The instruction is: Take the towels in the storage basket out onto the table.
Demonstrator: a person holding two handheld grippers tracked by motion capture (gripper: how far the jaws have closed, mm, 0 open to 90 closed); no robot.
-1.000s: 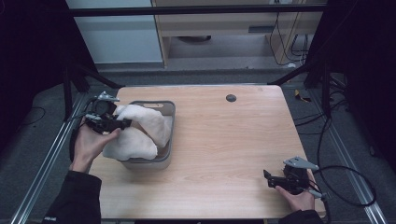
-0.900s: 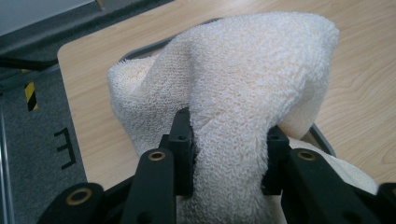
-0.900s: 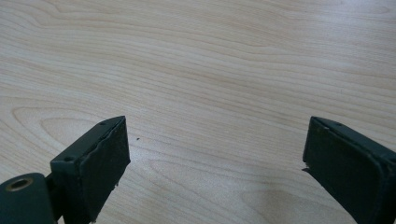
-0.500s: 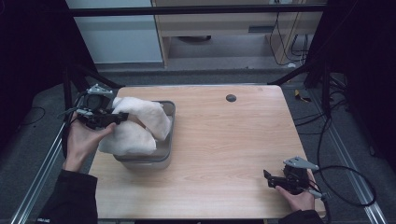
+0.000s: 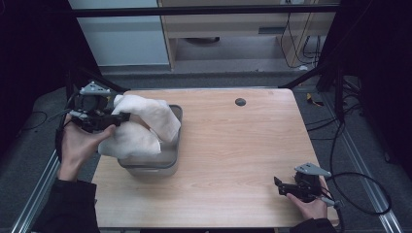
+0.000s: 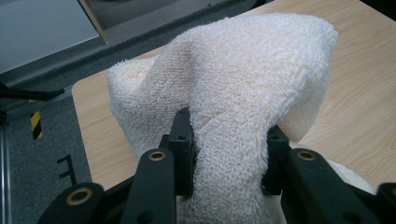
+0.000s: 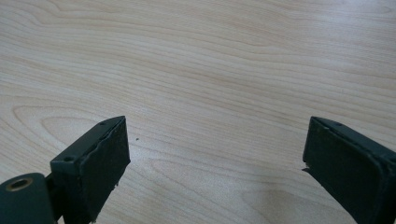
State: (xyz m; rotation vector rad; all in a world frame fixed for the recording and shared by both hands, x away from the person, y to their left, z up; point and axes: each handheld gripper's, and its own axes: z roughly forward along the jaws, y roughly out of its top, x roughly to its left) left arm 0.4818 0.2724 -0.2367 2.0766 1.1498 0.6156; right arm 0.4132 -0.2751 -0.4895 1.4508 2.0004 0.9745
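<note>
A thick cream-white towel [image 5: 145, 124] hangs partly out of a grey metal tub [image 5: 171, 160] at the table's left side. My left gripper [image 5: 119, 116] is shut on a fold of the towel [image 6: 243, 93] and holds it lifted above the tub's left rim; in the left gripper view both black jaws press into the terry cloth, with the gripper [image 6: 229, 158] tilted over the table edge. Low over the wood near the front right corner, my right gripper [image 5: 278, 183] is held with its jaws wide apart and nothing between them [image 7: 215, 154].
A small dark round hole [image 5: 240, 102] sits in the wooden tabletop [image 5: 243, 145] toward the back. Cables trail off the table's right side. Metal rails run along both sides, and a pale cabinet stands beyond the far edge.
My left gripper has risen and drifted toward the table's left edge, pulling the towel higher out of the tub. The right gripper has stayed where it was.
</note>
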